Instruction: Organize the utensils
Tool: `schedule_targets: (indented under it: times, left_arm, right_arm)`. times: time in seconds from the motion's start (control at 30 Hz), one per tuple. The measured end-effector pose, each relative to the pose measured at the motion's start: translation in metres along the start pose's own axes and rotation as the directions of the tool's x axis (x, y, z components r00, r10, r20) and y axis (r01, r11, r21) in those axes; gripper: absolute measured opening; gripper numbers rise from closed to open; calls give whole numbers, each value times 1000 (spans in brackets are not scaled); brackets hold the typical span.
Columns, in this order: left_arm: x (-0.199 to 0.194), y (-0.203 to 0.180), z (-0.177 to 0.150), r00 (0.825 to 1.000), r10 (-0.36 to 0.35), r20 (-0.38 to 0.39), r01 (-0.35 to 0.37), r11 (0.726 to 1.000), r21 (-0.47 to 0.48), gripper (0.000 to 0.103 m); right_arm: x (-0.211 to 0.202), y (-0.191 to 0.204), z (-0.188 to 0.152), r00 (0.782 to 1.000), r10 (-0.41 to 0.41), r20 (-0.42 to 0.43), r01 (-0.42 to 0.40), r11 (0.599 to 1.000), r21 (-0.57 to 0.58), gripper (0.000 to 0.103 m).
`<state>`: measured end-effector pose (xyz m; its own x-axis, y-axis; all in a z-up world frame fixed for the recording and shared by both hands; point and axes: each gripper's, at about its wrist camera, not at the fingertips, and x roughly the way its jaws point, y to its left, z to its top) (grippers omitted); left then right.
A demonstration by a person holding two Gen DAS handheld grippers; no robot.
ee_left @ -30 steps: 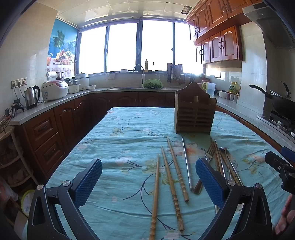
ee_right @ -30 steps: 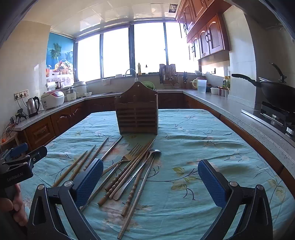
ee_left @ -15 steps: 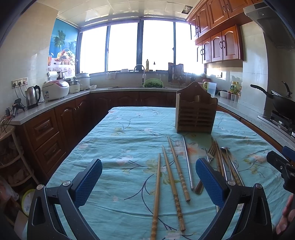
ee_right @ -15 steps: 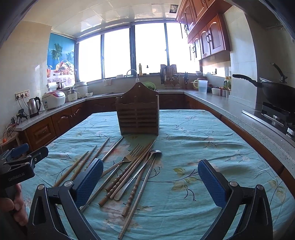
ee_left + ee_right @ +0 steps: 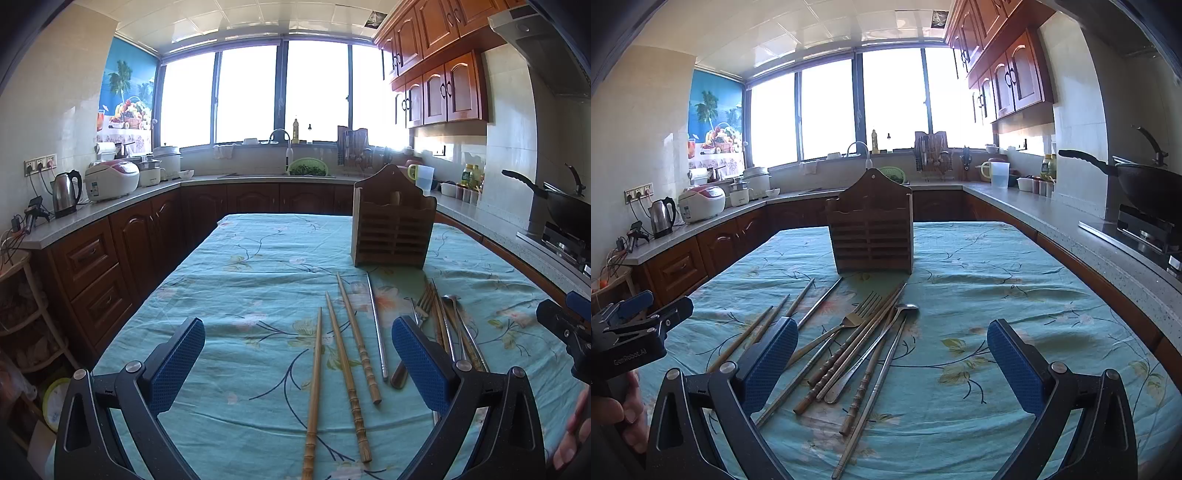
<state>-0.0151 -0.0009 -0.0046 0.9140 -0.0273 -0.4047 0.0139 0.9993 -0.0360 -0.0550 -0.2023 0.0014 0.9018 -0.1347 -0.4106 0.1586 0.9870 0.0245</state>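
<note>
On the worktop (image 5: 258, 258) the chopsticks (image 5: 351, 350), fork (image 5: 857, 317) and spoon (image 5: 879, 347) lie loose before the wooden holder (image 5: 871, 229) — none picked up yet. Both the left tool (image 5: 297, 354) and right tool (image 5: 892, 358) hover spread wide, empty. Next, I judge: lower one tool over a single chopstick, close, carry it to the holder.

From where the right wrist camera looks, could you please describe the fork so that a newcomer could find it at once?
Start at the wooden utensil holder standing on the teal floral tablecloth. Just in front of it lies a heap of chopsticks and cutlery. The fork lies at that heap's left, the only piece ending in tines, which point toward the holder.
</note>
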Motion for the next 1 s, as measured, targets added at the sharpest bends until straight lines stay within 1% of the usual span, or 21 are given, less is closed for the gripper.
schedule_targets:
  times: [0.6,0.73,1.0]
  left_arm:
    - [0,1,0,1000,-2,-5,2,1000,-4,102]
    - [2,1,0,1000,-9,-19,9,1000,-10,102]
    - [17,9,10,997,-9,-79,6,999,-41,101]
  right_arm:
    - [-2,0,2,1000,7,5,-7,1000,9,103]
    - [-1,-1,2,1000,16,-5,-16,1000,18,103]
    - [6,-7,5,999,24,-36,-22,999,39,103]
